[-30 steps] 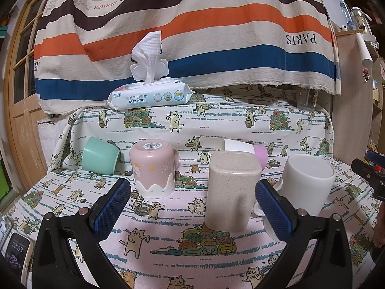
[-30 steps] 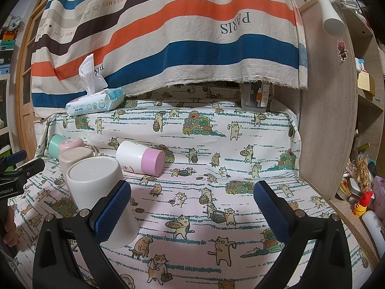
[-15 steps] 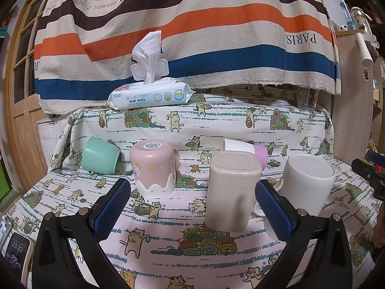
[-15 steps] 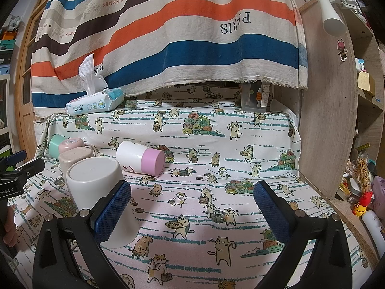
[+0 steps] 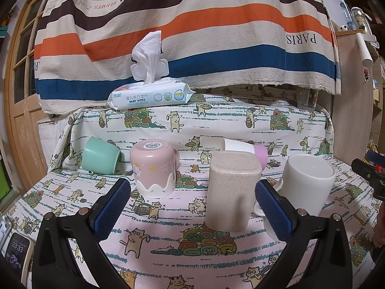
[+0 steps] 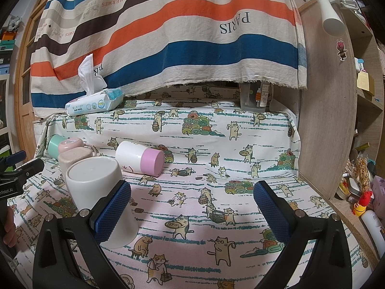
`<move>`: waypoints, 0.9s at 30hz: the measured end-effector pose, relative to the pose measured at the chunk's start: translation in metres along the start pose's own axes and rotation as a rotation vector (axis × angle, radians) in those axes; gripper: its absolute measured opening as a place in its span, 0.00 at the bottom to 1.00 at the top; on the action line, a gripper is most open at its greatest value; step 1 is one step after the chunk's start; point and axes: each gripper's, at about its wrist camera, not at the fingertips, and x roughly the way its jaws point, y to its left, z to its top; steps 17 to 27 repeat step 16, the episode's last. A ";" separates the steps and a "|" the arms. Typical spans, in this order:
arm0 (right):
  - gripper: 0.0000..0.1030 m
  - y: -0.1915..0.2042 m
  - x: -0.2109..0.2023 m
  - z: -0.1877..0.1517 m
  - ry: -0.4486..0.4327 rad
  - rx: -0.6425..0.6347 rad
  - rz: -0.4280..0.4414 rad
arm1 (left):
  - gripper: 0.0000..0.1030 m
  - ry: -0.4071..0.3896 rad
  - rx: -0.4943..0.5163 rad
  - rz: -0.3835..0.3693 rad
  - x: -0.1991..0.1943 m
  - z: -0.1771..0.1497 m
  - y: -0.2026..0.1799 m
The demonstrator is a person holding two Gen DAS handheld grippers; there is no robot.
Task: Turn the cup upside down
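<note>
Several cups stand or lie on the cat-print cloth. A pink cup (image 5: 154,168), a speckled beige cup (image 5: 232,190) and a white mug (image 5: 308,183) stand upside down. A mint cup (image 5: 101,155) and a white cup with a pink base (image 6: 139,157) lie on their sides. My left gripper (image 5: 192,207) is open and empty, its right finger just in front of the beige cup and the white mug. My right gripper (image 6: 192,209) is open and empty, its left finger in front of the white mug (image 6: 96,183).
A baby wipes pack (image 5: 151,96) sits on the raised ledge under a striped hanging cloth (image 5: 192,36). A phone (image 5: 16,252) lies at the table's left edge. A wooden shelf side (image 6: 329,120) with small items stands at the right.
</note>
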 end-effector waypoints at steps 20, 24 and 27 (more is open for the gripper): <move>1.00 0.000 0.000 0.000 0.002 -0.001 -0.001 | 1.00 0.002 0.002 -0.004 0.000 -0.001 0.001; 1.00 0.000 0.000 0.000 0.002 -0.001 -0.001 | 1.00 0.002 0.002 -0.004 0.000 -0.001 0.001; 1.00 0.000 0.000 0.000 0.002 -0.001 -0.001 | 1.00 0.002 0.002 -0.004 0.000 -0.001 0.001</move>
